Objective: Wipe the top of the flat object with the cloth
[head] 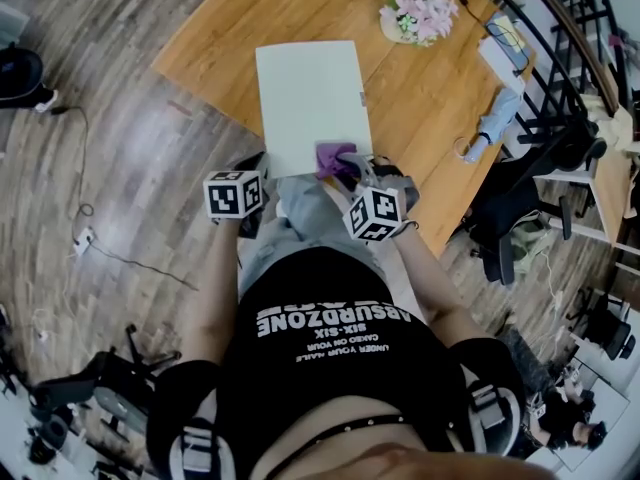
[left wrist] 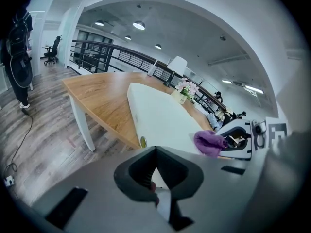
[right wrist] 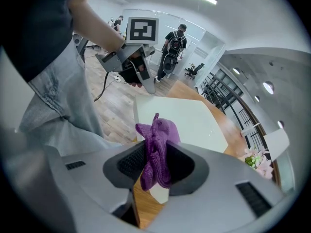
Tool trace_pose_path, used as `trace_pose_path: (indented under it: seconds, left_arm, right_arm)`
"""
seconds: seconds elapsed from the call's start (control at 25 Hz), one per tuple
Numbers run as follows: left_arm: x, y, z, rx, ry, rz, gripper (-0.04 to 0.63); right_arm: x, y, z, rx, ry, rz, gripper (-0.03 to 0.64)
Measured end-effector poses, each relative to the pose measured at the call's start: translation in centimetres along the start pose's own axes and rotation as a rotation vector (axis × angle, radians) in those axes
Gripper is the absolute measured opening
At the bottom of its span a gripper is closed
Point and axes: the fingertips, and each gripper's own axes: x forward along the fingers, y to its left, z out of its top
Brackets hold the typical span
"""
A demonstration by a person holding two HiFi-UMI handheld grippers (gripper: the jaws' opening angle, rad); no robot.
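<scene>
White flat board lies on wooden table, purple cloth on its near edge at right gripper tip; left gripper beside board's near left corner; flowers at far side

Pink flowers on wooden table

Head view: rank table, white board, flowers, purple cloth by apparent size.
1. table
2. white board
3. flowers
4. purple cloth, which is bunched and partly covered, so its full size is unsure
</scene>
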Motion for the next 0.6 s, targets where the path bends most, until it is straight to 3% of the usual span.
trace_pose_path:
  seconds: [0.6]
  left_arm:
    - [0.3, 0.0, -1.4, 0.0, 0.034, -0.002, 0.015]
  right_arm:
    - [0.8, 0.8, 2.2, -0.039, -0.009, 0.013, 0.132]
